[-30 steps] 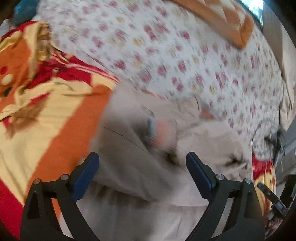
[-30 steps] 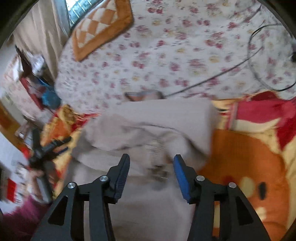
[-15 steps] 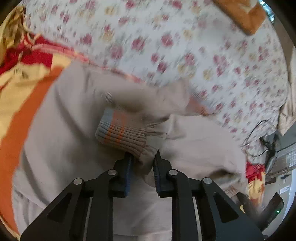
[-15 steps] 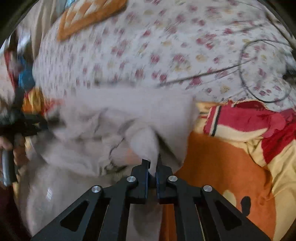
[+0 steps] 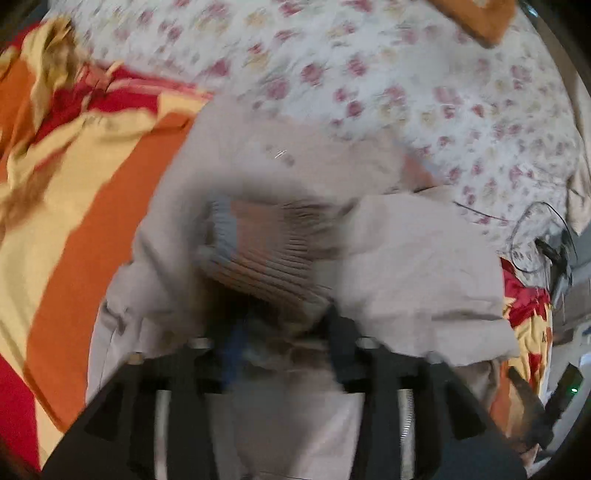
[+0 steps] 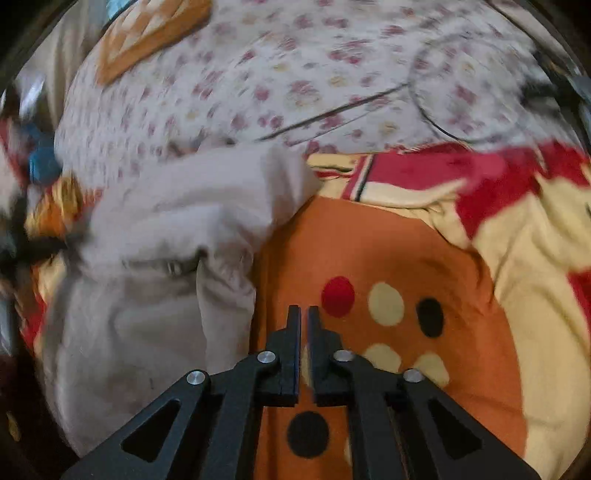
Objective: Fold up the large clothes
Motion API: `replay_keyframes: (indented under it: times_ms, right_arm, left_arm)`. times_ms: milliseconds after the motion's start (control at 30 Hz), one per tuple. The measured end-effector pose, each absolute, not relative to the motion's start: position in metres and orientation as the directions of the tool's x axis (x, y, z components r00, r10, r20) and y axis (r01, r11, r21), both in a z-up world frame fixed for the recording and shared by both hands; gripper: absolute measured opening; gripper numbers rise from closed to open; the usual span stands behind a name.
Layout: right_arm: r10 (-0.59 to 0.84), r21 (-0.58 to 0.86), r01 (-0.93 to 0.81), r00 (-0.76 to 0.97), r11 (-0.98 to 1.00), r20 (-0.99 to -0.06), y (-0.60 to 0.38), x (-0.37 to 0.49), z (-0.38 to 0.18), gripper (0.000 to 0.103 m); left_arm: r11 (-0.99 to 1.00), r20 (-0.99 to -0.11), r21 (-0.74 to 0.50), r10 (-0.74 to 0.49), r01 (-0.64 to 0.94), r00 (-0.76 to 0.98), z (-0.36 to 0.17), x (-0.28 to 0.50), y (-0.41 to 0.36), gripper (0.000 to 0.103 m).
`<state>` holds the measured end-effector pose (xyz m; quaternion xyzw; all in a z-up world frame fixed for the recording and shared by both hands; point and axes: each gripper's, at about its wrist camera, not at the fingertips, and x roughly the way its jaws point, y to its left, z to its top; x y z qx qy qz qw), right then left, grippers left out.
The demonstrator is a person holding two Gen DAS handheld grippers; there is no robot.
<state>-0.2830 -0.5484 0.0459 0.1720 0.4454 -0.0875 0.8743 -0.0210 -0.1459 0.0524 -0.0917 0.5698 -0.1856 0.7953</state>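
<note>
A large beige sweatshirt point(image 5: 406, 266) lies bunched on the orange, red and cream blanket point(image 5: 92, 206). Its ribbed cuff with grey and orange stripes point(image 5: 258, 254) sits just ahead of my left gripper point(image 5: 284, 325). The left fingers are blurred and stand apart, with the cuff loose above them. In the right wrist view the sweatshirt point(image 6: 155, 258) lies to the left. My right gripper point(image 6: 303, 321) is shut on nothing, over the spotted orange blanket point(image 6: 388, 258), beside the sweatshirt's right edge.
A white floral bedsheet point(image 6: 295, 74) covers the bed beyond. An orange checked cushion point(image 6: 147, 33) lies at the far end. A black cable point(image 6: 332, 110) runs over the sheet. Devices and cables point(image 5: 554, 258) sit at the bed's right side.
My left gripper, shut on the cuff half a second ago, has opened and let the sleeve go. My right gripper has released the fabric, stayed shut and moved right, off the sweatshirt onto the blanket.
</note>
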Motion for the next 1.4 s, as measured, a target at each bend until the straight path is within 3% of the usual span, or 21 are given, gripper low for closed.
replay_keyframes:
  times_ms: [33, 100, 133, 267, 367, 400, 500, 633, 667, 733, 767, 800, 867, 933, 967, 1000, 1167, 1267, 1400]
  right_arm:
    - [0.023, 0.279, 0.320, 0.619, 0.906, -0.785, -0.553, -0.285, 0.053, 0.016]
    - [0.081, 0.384, 0.290, 0.698, 0.877, -0.711, -0.556, -0.282, 0.069, 0.061]
    - [0.092, 0.395, 0.267, 0.717, 0.879, -0.691, -0.551, -0.278, 0.074, 0.064]
    - [0.028, 0.253, 0.231, 0.685, 0.939, -0.728, -0.520, -0.234, 0.081, 0.053]
    - [0.099, 0.361, 0.256, 0.679, 0.897, -0.727, -0.524, -0.217, 0.065, 0.011]
    - [0.115, 0.358, 0.253, 0.653, 0.899, -0.749, -0.521, -0.211, 0.056, 0.012]
    - [0.048, 0.176, 0.217, 0.493, 0.960, -0.869, -0.500, -0.211, 0.023, 0.012]
    - [0.081, 0.224, 0.219, 0.518, 0.950, -0.852, -0.506, -0.233, 0.045, 0.018]
    - [0.088, 0.252, 0.232, 0.547, 0.940, -0.833, -0.510, -0.235, 0.053, 0.021]
    - [0.077, 0.302, 0.265, 0.623, 0.916, -0.779, -0.523, -0.233, 0.069, 0.052]
    - [0.050, 0.323, 0.299, 0.660, 0.898, -0.749, -0.530, -0.227, 0.074, 0.080]
    - [0.032, 0.332, 0.320, 0.676, 0.887, -0.736, -0.533, -0.222, 0.073, 0.087]
    - [0.049, 0.373, 0.350, 0.669, 0.859, -0.742, -0.543, -0.195, 0.061, 0.087]
    - [0.120, 0.420, 0.368, 0.616, 0.830, -0.779, -0.550, -0.170, 0.038, 0.070]
    - [0.158, 0.436, 0.369, 0.588, 0.821, -0.794, -0.550, -0.159, 0.028, 0.025]
    - [0.131, 0.405, 0.388, 0.567, 0.828, -0.813, -0.551, -0.156, 0.024, 0.008]
    - [-0.089, 0.185, 0.465, 0.507, 0.866, -0.857, -0.552, -0.170, 0.016, 0.005]
    - [-0.094, 0.187, 0.466, 0.515, 0.865, -0.852, -0.550, -0.177, 0.024, 0.008]
    - [-0.063, 0.216, 0.365, 0.618, 0.906, -0.784, -0.524, -0.199, 0.073, 0.014]
  left_arm:
    - [0.908, -0.860, -0.377, -0.416, 0.182, 0.297, 0.055, -0.022, -0.142, 0.048]
    - [0.911, -0.844, -0.372, -0.412, 0.179, 0.342, 0.066, -0.024, -0.140, 0.056]
    - [0.915, -0.838, -0.361, -0.402, 0.177, 0.369, 0.073, -0.025, -0.140, 0.056]
    - [0.930, -0.809, -0.306, -0.367, 0.205, 0.460, 0.094, -0.034, -0.143, 0.060]
    - [0.937, -0.797, -0.270, -0.346, 0.221, 0.495, 0.097, -0.031, -0.151, 0.067]
    - [0.938, -0.801, -0.264, -0.342, 0.224, 0.491, 0.096, -0.030, -0.153, 0.067]
    - [0.946, -0.821, -0.208, -0.307, 0.250, 0.481, 0.084, -0.024, -0.161, 0.068]
    - [0.958, -0.854, -0.130, -0.239, 0.255, 0.463, 0.066, -0.016, -0.170, 0.069]
    - [0.959, -0.852, -0.134, -0.239, 0.249, 0.466, 0.065, -0.016, -0.169, 0.069]
    - [0.962, -0.847, -0.145, -0.242, 0.232, 0.474, 0.063, -0.015, -0.169, 0.070]
    - [0.964, -0.845, -0.153, -0.243, 0.219, 0.476, 0.062, -0.013, -0.170, 0.073]
    - [0.965, -0.845, -0.156, -0.240, 0.210, 0.477, 0.060, -0.012, -0.171, 0.075]
    - [0.972, -0.849, -0.138, -0.214, 0.188, 0.482, 0.054, -0.009, -0.176, 0.077]
    - [0.978, -0.858, -0.105, -0.181, 0.182, 0.480, 0.047, -0.005, -0.183, 0.077]
    - [0.978, -0.862, -0.082, -0.167, 0.193, 0.478, 0.045, -0.004, -0.188, 0.078]
    - [0.976, -0.863, -0.073, -0.165, 0.206, 0.478, 0.044, -0.005, -0.191, 0.079]
    - [0.967, -0.868, -0.007, -0.133, 0.255, 0.479, 0.028, -0.008, -0.208, 0.087]
    - [0.955, -0.858, 0.045, -0.113, 0.294, 0.501, 0.040, -0.015, -0.210, 0.087]
    - [0.960, -0.823, -0.024, -0.178, 0.279, 0.540, 0.061, -0.027, -0.194, 0.087]
